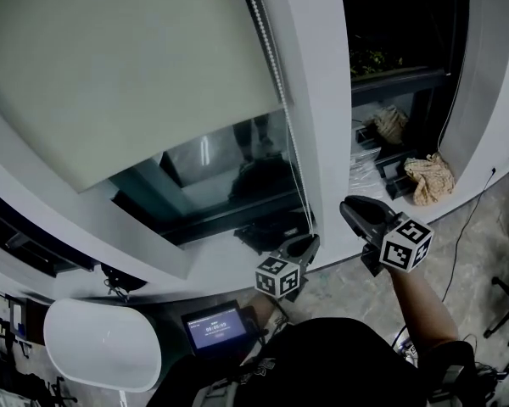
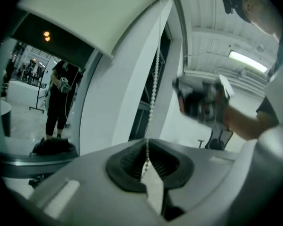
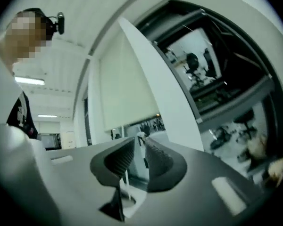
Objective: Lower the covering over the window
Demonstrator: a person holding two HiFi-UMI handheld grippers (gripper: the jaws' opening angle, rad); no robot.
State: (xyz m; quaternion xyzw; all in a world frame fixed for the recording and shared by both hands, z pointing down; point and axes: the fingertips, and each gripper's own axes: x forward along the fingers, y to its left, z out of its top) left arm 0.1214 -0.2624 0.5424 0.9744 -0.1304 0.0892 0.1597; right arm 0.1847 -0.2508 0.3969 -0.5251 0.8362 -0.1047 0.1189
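Roller blind covers the upper part of the window, and its bottom edge hangs partway down, with bare glass showing beneath it. In that glass we see a dark reflection of a standing person. The bead chain runs down the right side of the blind, just beside the white pillar, towards the sill.

We hold the left gripper low at the foot of the chain. In the left gripper view, the left gripper is clenched on the chain. The beads run straight up from between its closed black pads towards the blind.

We hold the right gripper to the right of the left one, apart from the chain. In the right gripper view its jaws stand apart, released, with the ribbed pads clear of each other. The blind and the window show beyond them. The left gripper view also shows the right gripper as a blur off to the right.

Two crumpled cloths lie on the sill of the next window bay.
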